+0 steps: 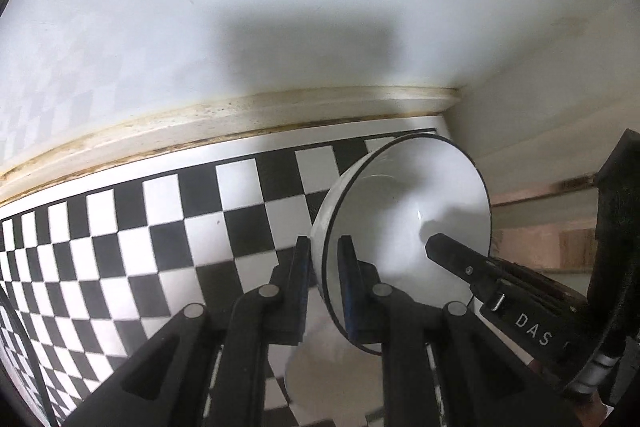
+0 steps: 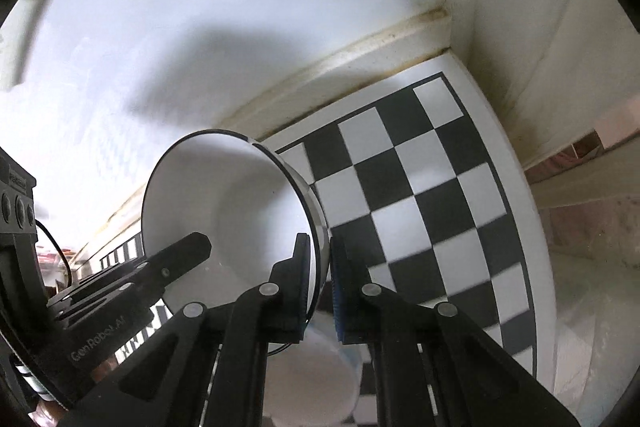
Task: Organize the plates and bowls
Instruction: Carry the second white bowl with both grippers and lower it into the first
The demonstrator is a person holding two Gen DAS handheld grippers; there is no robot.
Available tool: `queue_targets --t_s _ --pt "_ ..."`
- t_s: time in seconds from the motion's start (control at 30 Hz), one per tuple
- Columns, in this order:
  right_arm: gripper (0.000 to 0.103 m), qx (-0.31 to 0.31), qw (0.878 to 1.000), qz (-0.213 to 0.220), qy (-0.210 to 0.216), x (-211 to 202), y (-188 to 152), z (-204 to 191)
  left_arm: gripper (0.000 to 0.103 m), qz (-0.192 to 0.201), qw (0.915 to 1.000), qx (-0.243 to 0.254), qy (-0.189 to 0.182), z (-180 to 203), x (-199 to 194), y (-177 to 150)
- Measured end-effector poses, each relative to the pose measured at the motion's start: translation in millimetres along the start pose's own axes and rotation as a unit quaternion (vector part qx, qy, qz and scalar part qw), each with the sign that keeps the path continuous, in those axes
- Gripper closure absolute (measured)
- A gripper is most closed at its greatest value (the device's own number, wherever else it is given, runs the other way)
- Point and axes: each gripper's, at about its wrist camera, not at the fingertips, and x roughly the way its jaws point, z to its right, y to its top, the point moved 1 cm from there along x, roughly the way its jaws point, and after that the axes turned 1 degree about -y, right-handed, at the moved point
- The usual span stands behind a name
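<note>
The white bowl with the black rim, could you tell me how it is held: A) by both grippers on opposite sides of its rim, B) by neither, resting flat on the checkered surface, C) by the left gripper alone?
A: the left gripper and right gripper each clamp the bowl wall.

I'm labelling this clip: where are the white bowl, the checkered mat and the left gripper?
white bowl (image 1: pixel 404 195): left wrist view, inner wall.
checkered mat (image 2: pixel 424 187): right wrist view, a bare square.
left gripper (image 1: pixel 324 267): left wrist view, between the fingertips, at the bowl's rim.
</note>
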Motion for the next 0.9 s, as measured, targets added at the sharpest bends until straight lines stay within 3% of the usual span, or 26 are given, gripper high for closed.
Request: queue_targets --t_s 0.2,0.5,0.9 --pt "0.092 -0.017 1.000 0.026 0.007 -40 -26 -10 0.092 0.025 0.9996 0.009 -0.011 6 -52 -35" --pt "0.092 -0.028 0.999 0.044 0.003 -88 -128 -10 0.092 0.033 0.9984 0.042 -0.018 8 -94 -114" --pt "0.092 0.007 1.000 -0.004 -0.006 -87 -271 3 0.092 -0.038 0.9974 0.051 -0.032 -28 -84 -236"
